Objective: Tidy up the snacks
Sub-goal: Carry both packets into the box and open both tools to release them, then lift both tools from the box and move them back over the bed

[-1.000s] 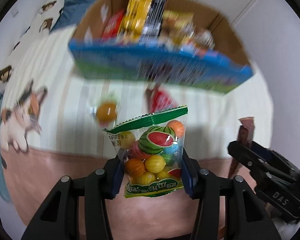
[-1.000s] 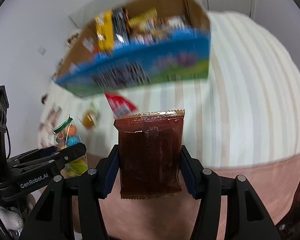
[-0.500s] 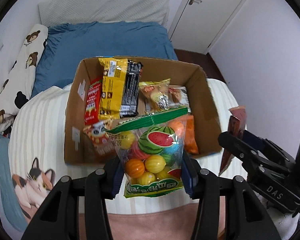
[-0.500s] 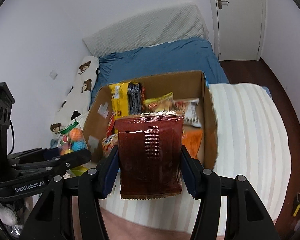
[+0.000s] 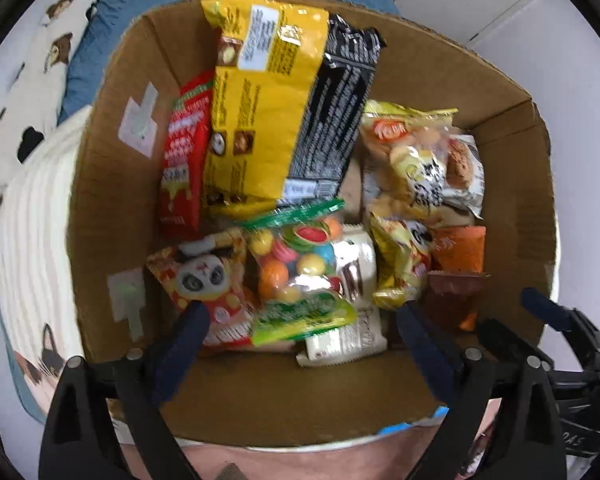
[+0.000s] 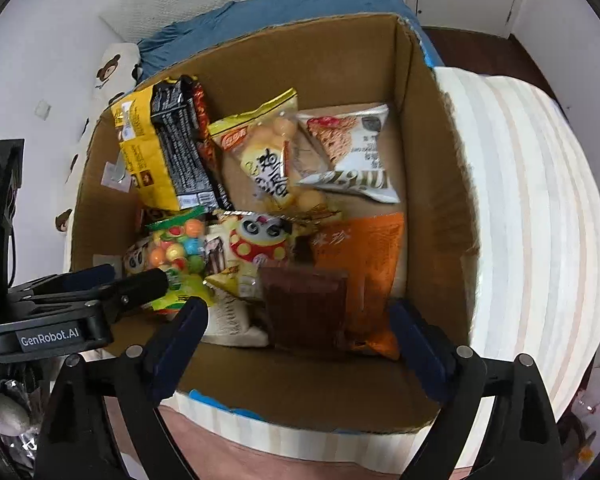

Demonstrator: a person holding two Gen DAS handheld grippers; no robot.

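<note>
Both packets have left the tools since a second ago, when each was pinched well short of the cardboard box (image 5: 112, 208); now both hands hang over the box and point steeply down into it. The left tool (image 5: 302, 330) has its jaws opening, and the fruit-candy bag (image 5: 300, 276) lies free between them on the pile near the box's front wall, beside the panda packet (image 5: 204, 276). The right tool (image 6: 298, 330) is likewise opening, and the dark brown packet (image 6: 306, 308) rests against the orange packet (image 6: 360, 264) at the front wall of the box; it seems to stand half propped, though blur makes that hard to judge. Behind them the yellow bag (image 5: 260, 100) and black bag (image 5: 336, 120) lean on the far wall of the box. To finish this drop cleanly, let the jaws spread fully before lifting, then draw both tools straight up so no pad drags a wrapper back out.
</note>
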